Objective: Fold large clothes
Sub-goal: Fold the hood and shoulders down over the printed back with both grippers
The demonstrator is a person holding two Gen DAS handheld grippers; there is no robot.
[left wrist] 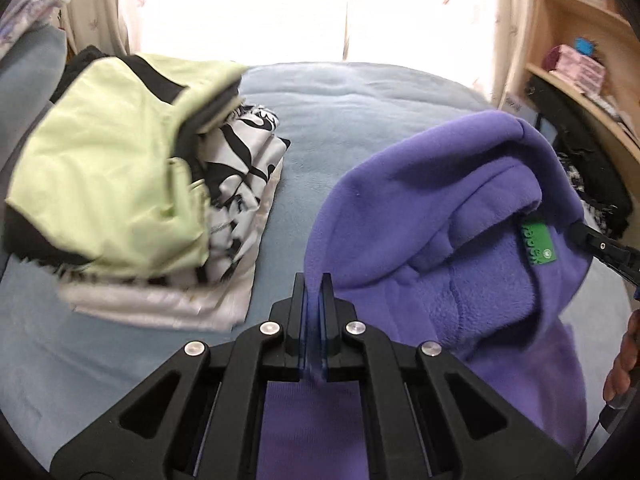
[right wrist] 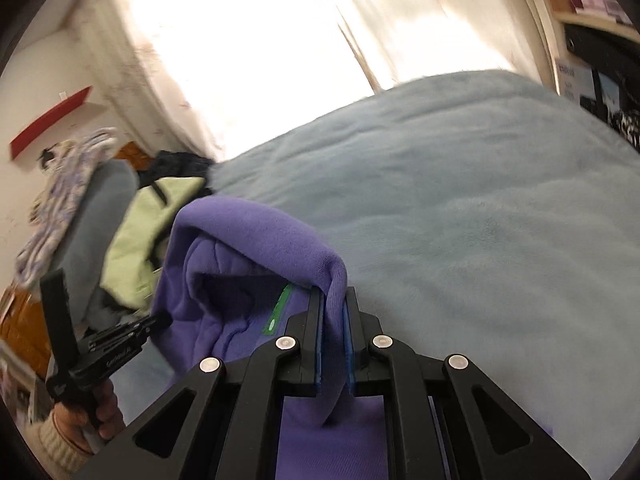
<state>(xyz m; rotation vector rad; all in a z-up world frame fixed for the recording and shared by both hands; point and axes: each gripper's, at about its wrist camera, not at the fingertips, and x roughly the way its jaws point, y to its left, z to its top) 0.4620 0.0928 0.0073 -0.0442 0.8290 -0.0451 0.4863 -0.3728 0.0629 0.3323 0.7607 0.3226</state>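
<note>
A purple fleece hoodie (left wrist: 436,220) with a green neck label (left wrist: 538,242) hangs lifted above the pale blue bed cover (left wrist: 340,120). My left gripper (left wrist: 315,292) is shut on the hoodie's edge, and cloth hangs down between its arms. My right gripper (right wrist: 333,304) is shut on the hoodie (right wrist: 248,240) at the hood's rim. The right gripper also shows at the right edge of the left wrist view (left wrist: 600,246), and the left gripper shows at the lower left of the right wrist view (right wrist: 116,340).
A pile of folded clothes (left wrist: 168,200) lies on the left of the bed, topped by a light green and black garment (left wrist: 108,160). A wooden shelf unit (left wrist: 580,60) stands at the right. A bright curtained window (left wrist: 300,8) is behind the bed.
</note>
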